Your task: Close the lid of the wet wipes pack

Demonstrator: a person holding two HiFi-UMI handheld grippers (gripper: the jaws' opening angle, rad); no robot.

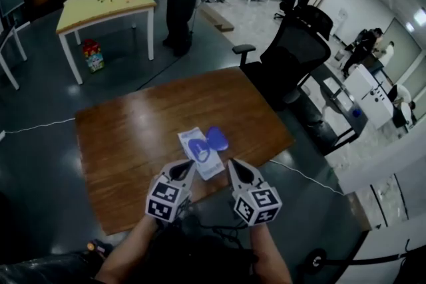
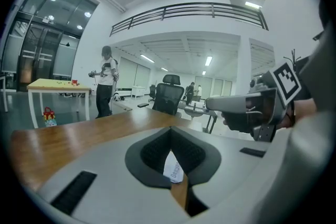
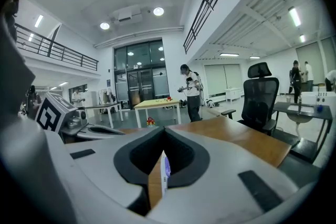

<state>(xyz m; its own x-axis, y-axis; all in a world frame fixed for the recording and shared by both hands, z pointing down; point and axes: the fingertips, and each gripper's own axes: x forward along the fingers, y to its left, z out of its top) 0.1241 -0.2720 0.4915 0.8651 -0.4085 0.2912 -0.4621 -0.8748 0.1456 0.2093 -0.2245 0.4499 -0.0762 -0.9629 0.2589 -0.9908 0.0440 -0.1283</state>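
With the fingers of the left gripper (image 1: 188, 166) and right gripper (image 1: 233, 163) together and empty, the white wet wipes pack (image 1: 202, 155) could be shoved across the brown wooden desk (image 1: 126, 136), its open blue lid (image 1: 217, 138) missed.

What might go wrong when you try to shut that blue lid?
The pack lies loose near the table edge, so a push on its open lid may slide it instead of folding the lid. The left gripper and right gripper sit close together and might bump each other.
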